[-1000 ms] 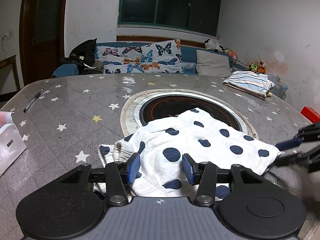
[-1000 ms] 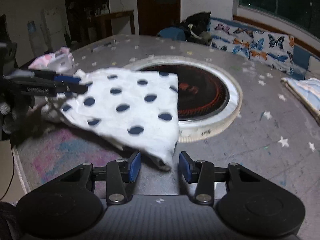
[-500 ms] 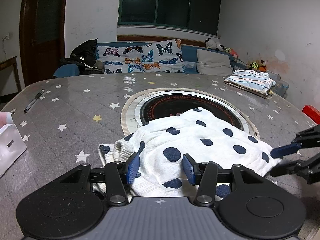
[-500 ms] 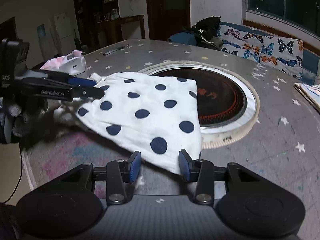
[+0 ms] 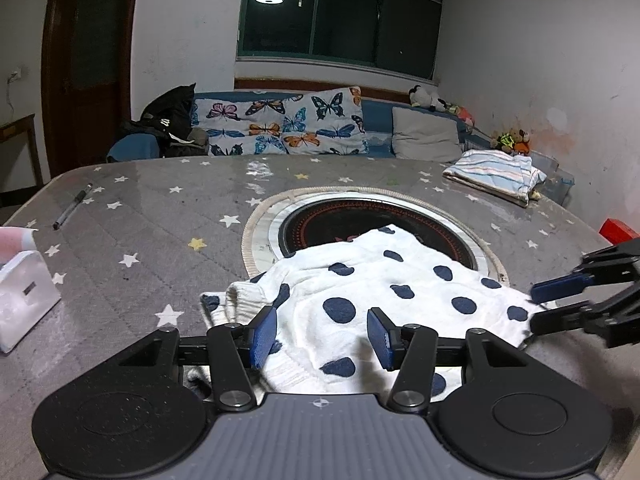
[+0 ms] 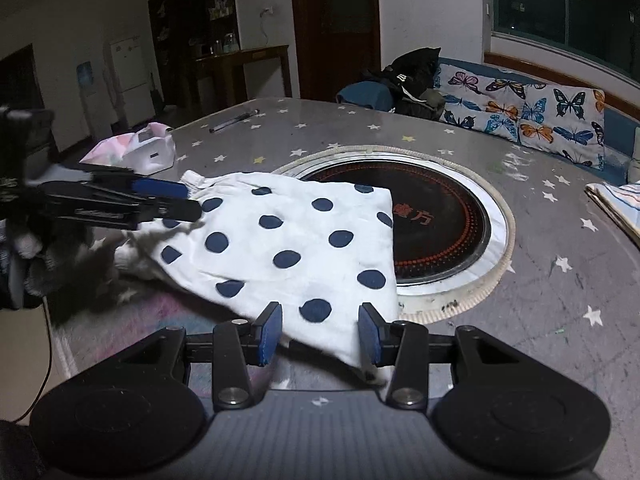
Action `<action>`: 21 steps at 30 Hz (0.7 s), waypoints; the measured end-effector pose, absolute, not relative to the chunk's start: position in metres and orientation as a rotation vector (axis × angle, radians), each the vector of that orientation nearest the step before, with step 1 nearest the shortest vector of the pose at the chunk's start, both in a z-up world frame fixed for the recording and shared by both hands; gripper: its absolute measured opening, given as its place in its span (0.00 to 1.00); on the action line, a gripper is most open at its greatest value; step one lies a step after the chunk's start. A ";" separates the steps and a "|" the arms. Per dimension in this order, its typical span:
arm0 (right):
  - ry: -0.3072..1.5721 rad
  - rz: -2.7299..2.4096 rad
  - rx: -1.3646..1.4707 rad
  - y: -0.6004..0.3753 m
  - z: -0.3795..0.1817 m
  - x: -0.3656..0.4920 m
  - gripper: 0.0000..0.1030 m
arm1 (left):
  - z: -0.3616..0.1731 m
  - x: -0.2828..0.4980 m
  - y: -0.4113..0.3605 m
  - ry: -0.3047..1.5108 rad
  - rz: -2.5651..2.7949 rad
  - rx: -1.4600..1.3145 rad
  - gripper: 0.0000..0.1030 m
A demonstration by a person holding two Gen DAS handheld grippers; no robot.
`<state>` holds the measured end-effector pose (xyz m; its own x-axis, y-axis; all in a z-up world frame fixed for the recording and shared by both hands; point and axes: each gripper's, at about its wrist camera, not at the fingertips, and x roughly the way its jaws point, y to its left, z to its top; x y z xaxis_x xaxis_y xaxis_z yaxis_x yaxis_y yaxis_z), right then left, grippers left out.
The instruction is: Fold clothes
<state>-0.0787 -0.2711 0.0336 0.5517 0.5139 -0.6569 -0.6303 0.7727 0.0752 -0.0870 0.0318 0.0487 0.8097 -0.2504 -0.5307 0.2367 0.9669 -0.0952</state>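
Observation:
A white garment with dark blue dots (image 5: 376,292) lies folded on the grey star-patterned table (image 5: 152,220), partly over the round black cooktop (image 5: 352,220). It also shows in the right wrist view (image 6: 288,248). My left gripper (image 5: 322,338) is open, its blue pads on either side of the garment's near edge. My right gripper (image 6: 318,332) is open, with the garment's corner lying between its pads. Each gripper appears in the other's view, the right one (image 5: 560,300) and the left one (image 6: 168,200), at opposite ends of the garment.
A folded striped cloth (image 5: 496,174) lies at the table's far right. A white pouch (image 5: 20,300) and a pen (image 5: 72,206) lie at the left. A red box (image 5: 618,230) sits at the right edge. A butterfly-print sofa (image 5: 280,128) stands behind the table.
The right gripper has moved closer over the garment's corner, and the cloth has settled flatter on the table. The left gripper has stayed nearly still. Both stay open.

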 end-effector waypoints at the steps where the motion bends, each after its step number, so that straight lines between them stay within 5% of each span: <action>1: 0.722 0.679 -0.176 -0.270 0.031 -0.077 0.41 | 0.050 -0.091 0.033 0.568 -0.257 -0.026 0.52; 17: 0.724 0.719 -0.246 -0.237 0.024 -0.071 0.46 | 0.037 -0.124 0.045 0.624 -0.217 -0.021 0.58; 21: 0.699 0.733 -0.272 -0.233 0.033 -0.076 0.48 | 0.044 -0.128 0.053 0.608 -0.194 -0.059 0.69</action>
<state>-0.0757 -0.2328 0.0335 0.5327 0.5190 -0.6685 -0.6923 0.7215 0.0085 -0.1277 0.0535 0.0439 0.8030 -0.1989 -0.5619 0.1639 0.9800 -0.1126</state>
